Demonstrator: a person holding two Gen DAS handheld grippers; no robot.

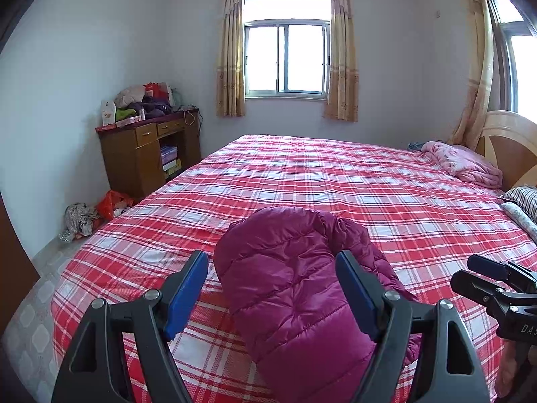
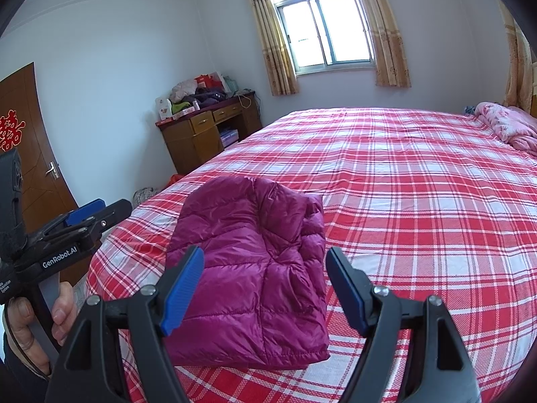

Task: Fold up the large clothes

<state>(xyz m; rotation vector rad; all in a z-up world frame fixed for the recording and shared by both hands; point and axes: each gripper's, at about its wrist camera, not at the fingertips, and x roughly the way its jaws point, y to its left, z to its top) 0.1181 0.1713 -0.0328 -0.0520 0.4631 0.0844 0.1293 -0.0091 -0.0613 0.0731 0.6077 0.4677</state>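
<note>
Hovering over the near edge of the bed (image 2: 419, 174), both grippers hang above a magenta down jacket (image 2: 248, 268) that already lies as a compact folded bundle on the red plaid bedspread.

Step in hand, as judged: the fold looks finished or nearly so. The jacket forms a thick rectangular pad, layers stacked, one folded edge toward the near side of the bed and a looser flap showing along its right side in the right wrist view. Neither gripper touches the fabric.

Left gripper (image 1: 272, 288): jaws spread wide, blue pads apart, nothing between them; the jacket (image 1: 298, 288) sits below and ahead, framed between the fingers. It points down the length of the bed toward the window (image 1: 285, 57).

Right gripper (image 2: 265, 288): jaws likewise spread, empty, pads well apart, aimed at the same bundle from slightly further right. The person's left hand (image 2: 33, 329) shows at the left margin of that view, wrapped around the other tool's handle; the two tools are held side by side, close together at a similar height.

Next move, as judged: if the bundle counts as done, a light press to flatten the puffy fill or a tuck of the looser right flap is all that is called for. Down fill springs back, so any further fold would need both jaws closing on the full stacked edge, not only the top layer.

Elsewhere: a pink blanket (image 1: 459, 164) near the headboard, a cluttered wooden desk (image 1: 147, 158) by the far wall.
</note>
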